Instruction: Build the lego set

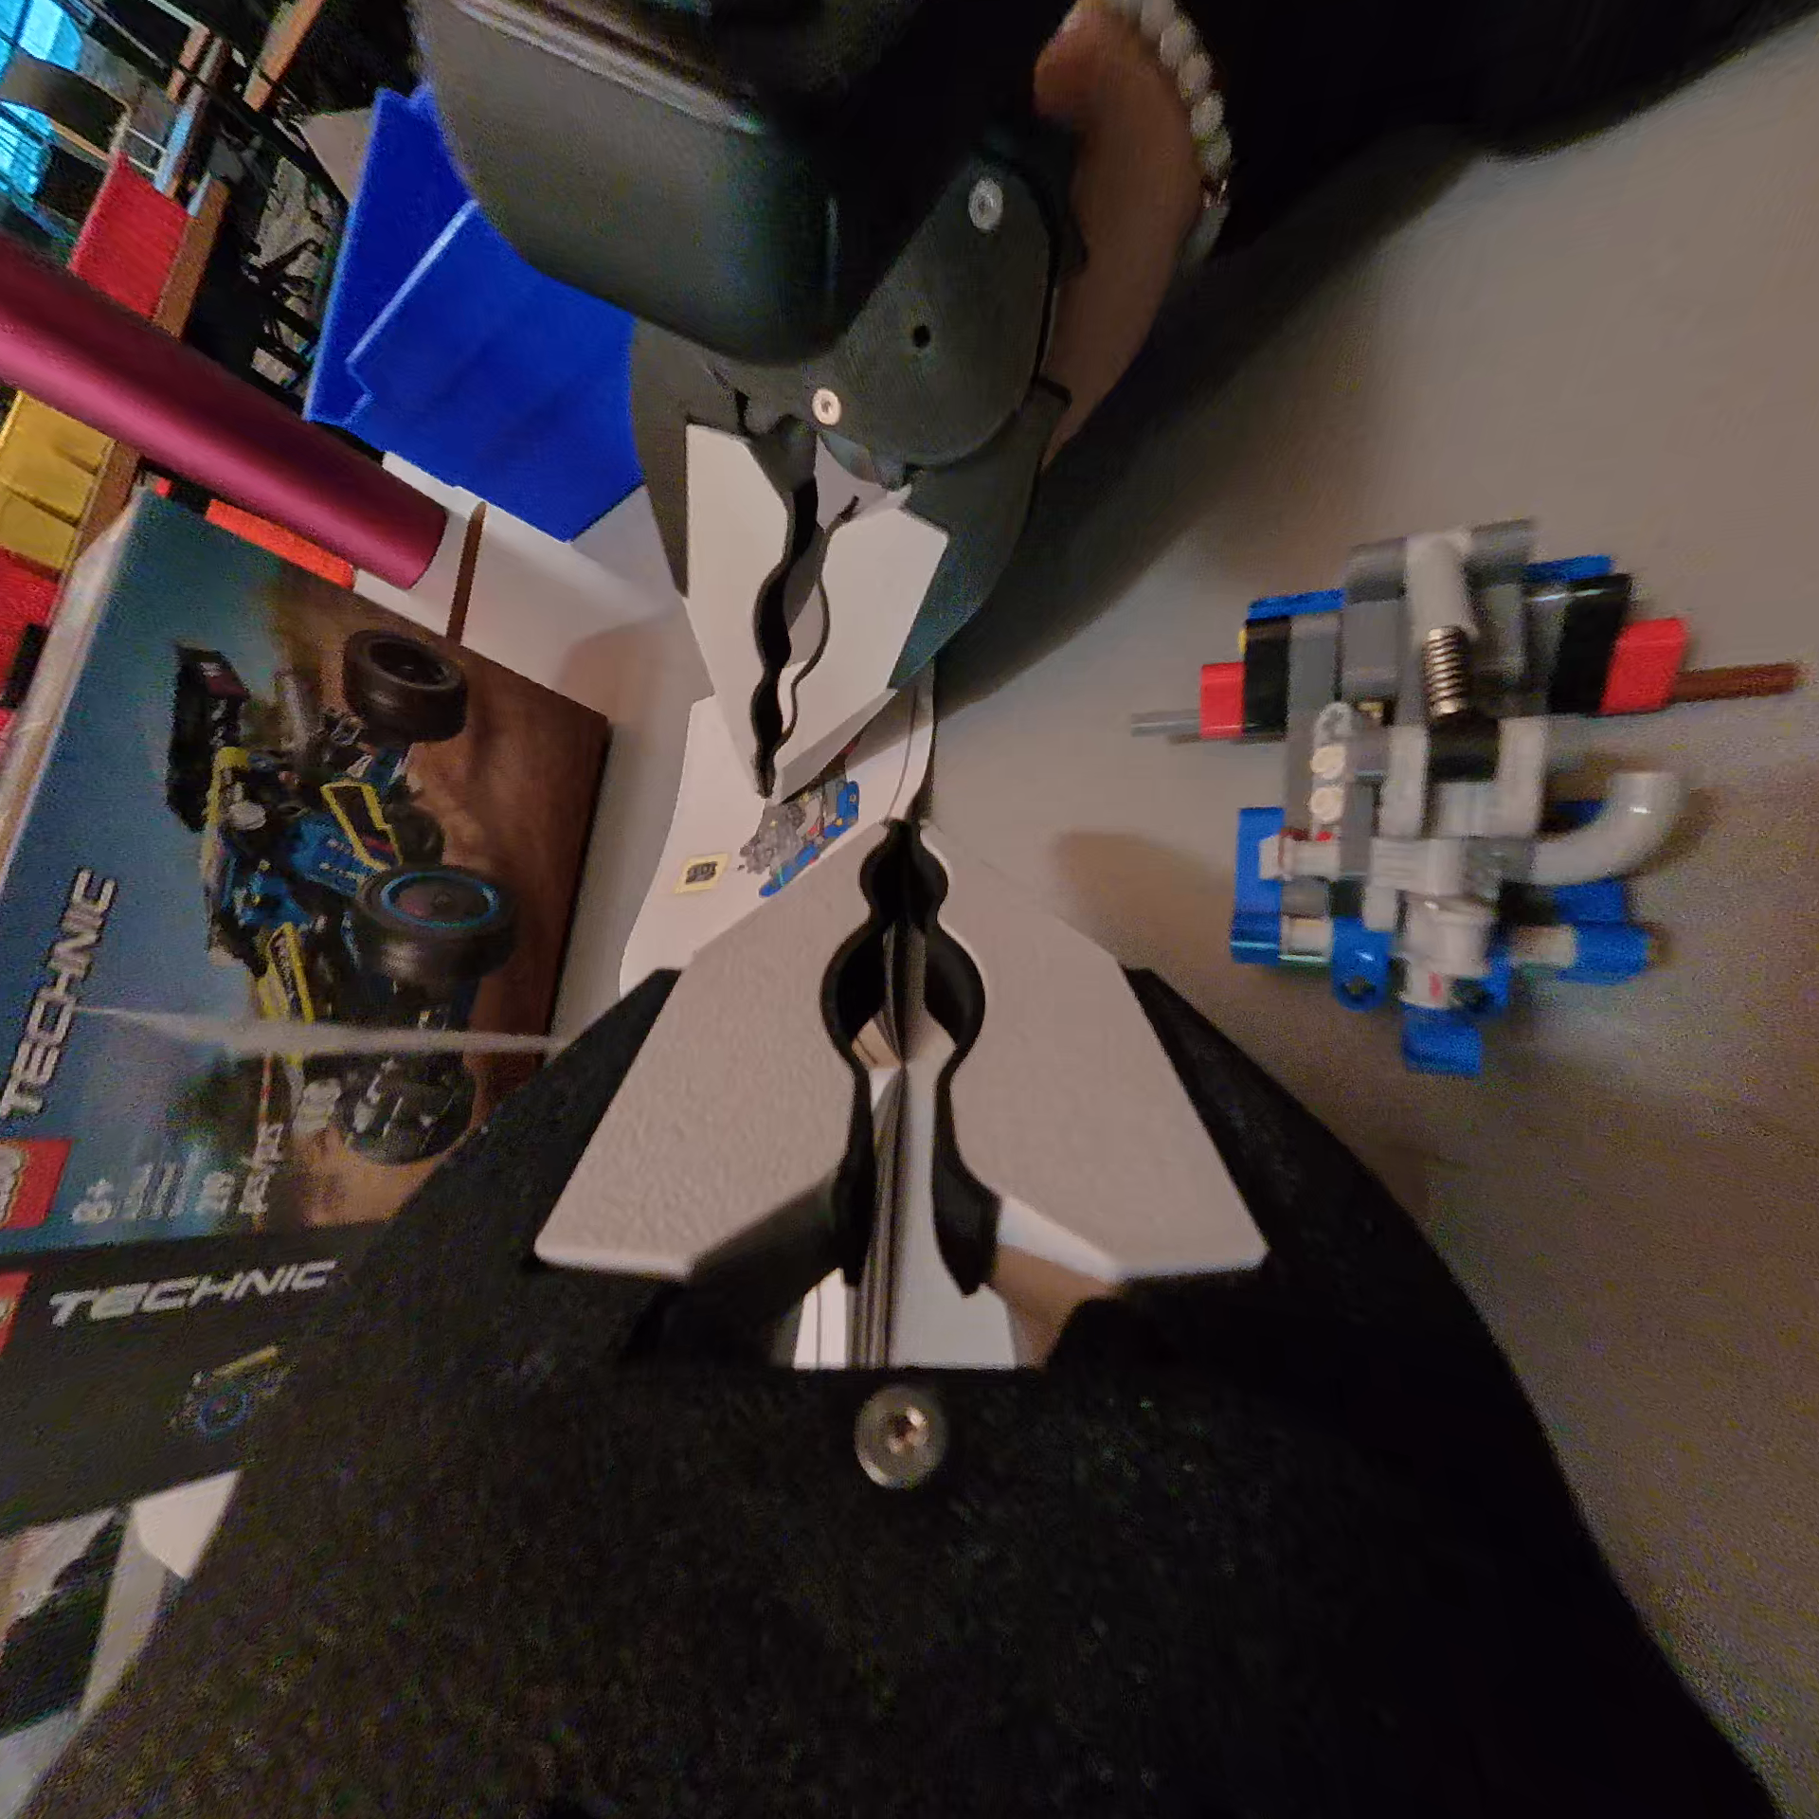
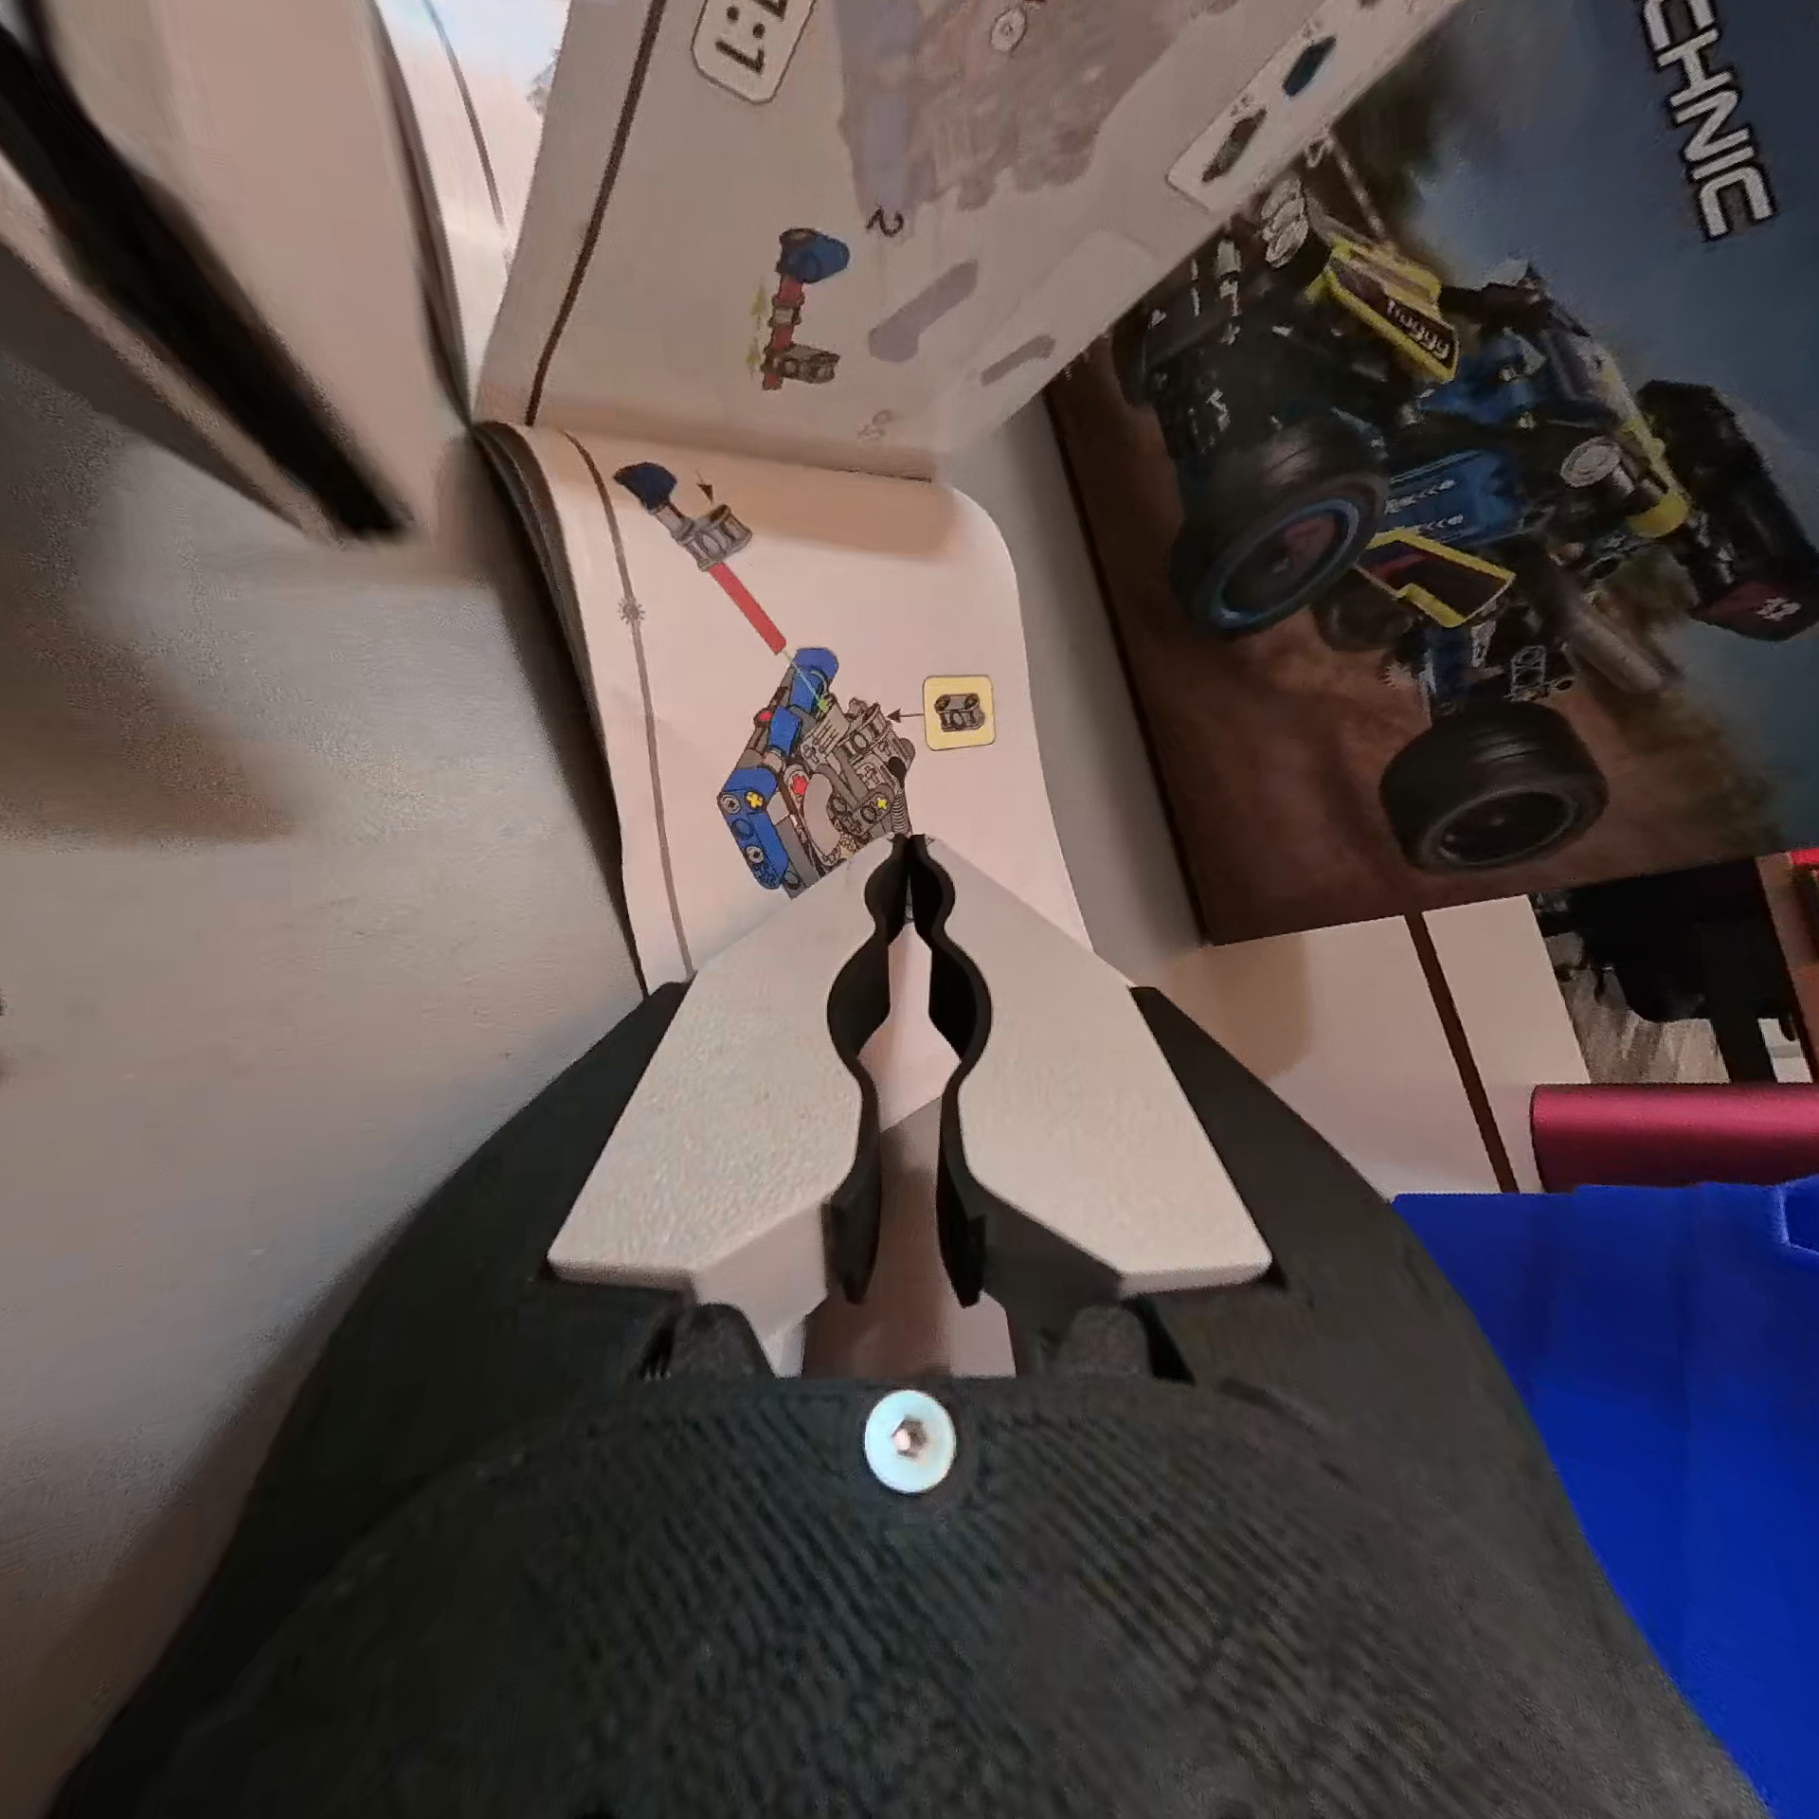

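Two jaw sets, both on the manual, no brick in hand.

My left gripper has its jaws clamped on a page edge of the manual; my right gripper has jaws together, tips at the open page. I judge I'm turning pages to find the step; next calls for reading it, then releasing. One model sits well apart on the counter, one box beside the manual.
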Demonstrator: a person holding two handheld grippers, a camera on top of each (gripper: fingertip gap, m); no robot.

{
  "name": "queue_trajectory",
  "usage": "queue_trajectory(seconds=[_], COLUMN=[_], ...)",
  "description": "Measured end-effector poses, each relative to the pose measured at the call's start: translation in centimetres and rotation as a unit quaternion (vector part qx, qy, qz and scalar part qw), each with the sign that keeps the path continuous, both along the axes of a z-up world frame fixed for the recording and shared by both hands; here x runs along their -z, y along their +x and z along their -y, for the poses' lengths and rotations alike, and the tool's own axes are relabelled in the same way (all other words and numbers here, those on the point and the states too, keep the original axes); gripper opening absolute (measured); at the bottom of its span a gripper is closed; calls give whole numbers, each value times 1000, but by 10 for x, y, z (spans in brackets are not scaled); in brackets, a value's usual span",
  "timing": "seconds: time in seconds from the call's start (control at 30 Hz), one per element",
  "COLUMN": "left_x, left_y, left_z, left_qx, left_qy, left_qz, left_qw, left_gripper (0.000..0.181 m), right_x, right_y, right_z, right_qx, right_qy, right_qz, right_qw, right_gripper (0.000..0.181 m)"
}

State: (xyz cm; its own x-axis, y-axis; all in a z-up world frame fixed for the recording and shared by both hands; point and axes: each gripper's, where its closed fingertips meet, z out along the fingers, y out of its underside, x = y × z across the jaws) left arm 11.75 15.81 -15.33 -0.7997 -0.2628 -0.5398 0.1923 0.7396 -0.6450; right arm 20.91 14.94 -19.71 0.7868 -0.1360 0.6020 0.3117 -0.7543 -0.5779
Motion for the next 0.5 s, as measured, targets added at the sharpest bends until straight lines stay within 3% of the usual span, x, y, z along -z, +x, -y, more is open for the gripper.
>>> queue_trajectory(seconds=[0.1, 0.17, 0.27, 0.37, 0.5], left_x=[-18, -26, 1, 6, 14], left_y=[2, 16, 34, 39, 35], left_z=[-21, -51, -90, -54, -20], left_qx=[-43, -116, -221, -177, -130], left_qy=[-37, -49, -5, -24, 20], left_qz=[13, 24, -34, -29, -11], left_qw=[998, 992, 975, 984, 991], left_gripper=[0, 0, 0, 0, 0], right_x=[1, 1, 2, 2, 0], right_y=[-1, -1, -2, -2, -2], right_z=[-1, -1, -1, -1, -1], right_qx=[-9, -11, -13, -14, -14], right_qy=[-6, -10, -16, -15, -4], right_qz=[0, 4, 11, 10, 4], right_qw=[1000, 1000, 1000, 1000, 1000], right_gripper=[0, 0, 0, 0, 0])
